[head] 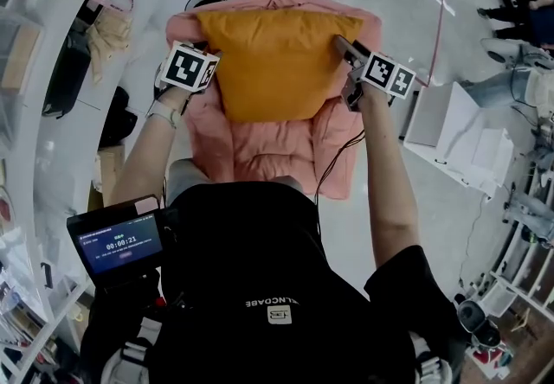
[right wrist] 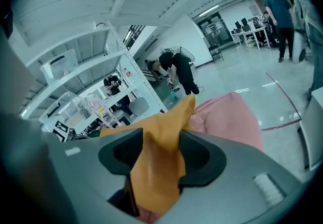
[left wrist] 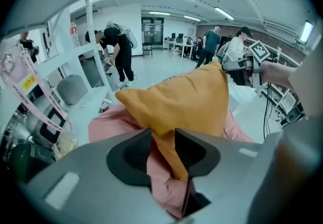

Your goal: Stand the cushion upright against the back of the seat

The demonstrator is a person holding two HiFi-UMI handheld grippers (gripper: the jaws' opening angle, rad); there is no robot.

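An orange cushion [head: 275, 58] is held over a pink padded seat [head: 260, 149], its top edge near the seat's back [head: 277, 3]. My left gripper [head: 216, 71] is at the cushion's left edge. In the left gripper view the jaws [left wrist: 162, 150] are shut on a lower corner of the cushion [left wrist: 186, 102], with orange fabric filling the gap. My right gripper [head: 344, 49] grips the cushion's upper right corner. In the right gripper view the cushion [right wrist: 166, 122] is bunched between the pads of the gripper [right wrist: 160, 155]. The cushion's underside is hidden.
White shelving [head: 35, 114] curves along the left, close to the seat. A white table [head: 450, 127] stands to the right, with a red line [head: 437, 36] on the floor beside it. A cable [head: 333, 166] hangs from the right gripper. People [left wrist: 118, 49] stand farther back.
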